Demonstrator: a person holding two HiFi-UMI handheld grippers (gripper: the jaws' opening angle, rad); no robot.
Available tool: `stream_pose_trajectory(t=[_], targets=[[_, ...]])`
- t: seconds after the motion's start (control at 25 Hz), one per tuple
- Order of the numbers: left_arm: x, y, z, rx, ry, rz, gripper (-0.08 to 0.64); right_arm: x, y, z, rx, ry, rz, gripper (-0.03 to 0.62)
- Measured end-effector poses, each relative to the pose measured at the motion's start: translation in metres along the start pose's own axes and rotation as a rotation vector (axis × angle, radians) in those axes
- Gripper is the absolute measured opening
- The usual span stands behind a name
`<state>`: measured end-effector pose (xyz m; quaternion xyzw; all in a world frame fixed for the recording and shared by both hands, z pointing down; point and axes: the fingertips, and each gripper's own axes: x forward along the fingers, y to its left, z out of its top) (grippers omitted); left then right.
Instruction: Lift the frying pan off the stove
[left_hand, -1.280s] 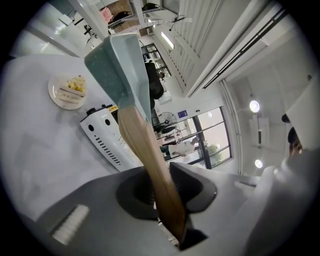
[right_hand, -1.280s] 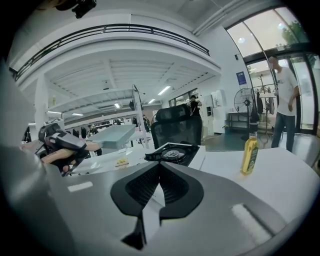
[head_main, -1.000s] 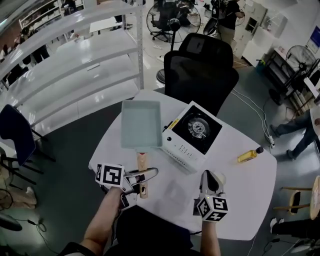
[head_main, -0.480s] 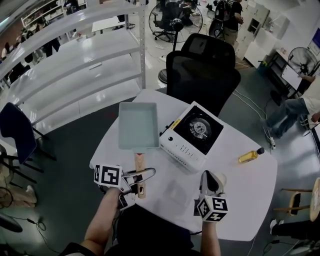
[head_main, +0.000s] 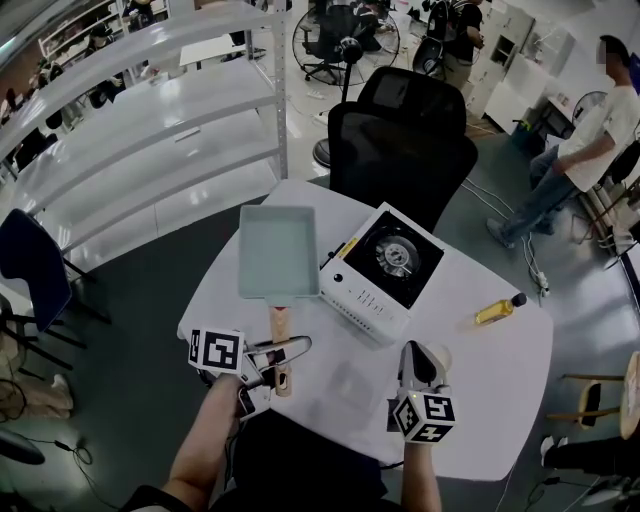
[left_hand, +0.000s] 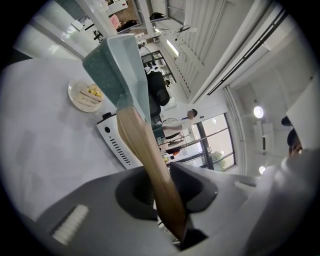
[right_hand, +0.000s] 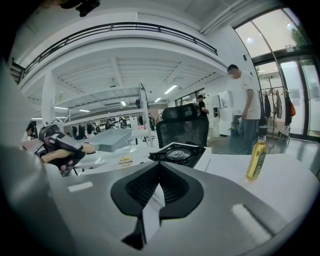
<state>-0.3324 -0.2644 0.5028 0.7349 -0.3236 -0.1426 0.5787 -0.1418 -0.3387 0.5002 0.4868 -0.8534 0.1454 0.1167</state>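
A large open workroom with white shelving (head_main: 150, 130) surrounds a white tabletop (head_main: 480, 380). A black office chair (head_main: 400, 150) stands at the tabletop's far edge, and a person (head_main: 575, 150) stands on the floor well beyond its right edge. A white portable stove (head_main: 385, 268) with a black burner top sits near the middle of the tabletop, turned at an angle. A bottle of yellow oil (head_main: 498, 311) lies close to the right edge.

The frying pan (head_main: 278, 250), a pale teal rectangular one, is off the stove. It is just beside the stove's left side, over the far left part of the tabletop. From the right gripper view it looks raised clear of the surface. Its wooden handle (head_main: 283, 335) points toward the near edge, and the left gripper (head_main: 296, 349) has its fingers clamped on the handle's end.

The right gripper (head_main: 421, 358) rests by the near edge, right of the pan's handle and apart from the stove. Its fingers are closed together with nothing between them.
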Motion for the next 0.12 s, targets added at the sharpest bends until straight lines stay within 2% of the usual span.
stream_pose_trajectory(t=[0.12], targets=[[-0.0005, -0.0006, 0.0013, 0.001, -0.002, -0.002, 0.130, 0.0006, 0.0014, 0.0007, 0.000, 0.001, 0.003, 0.006]])
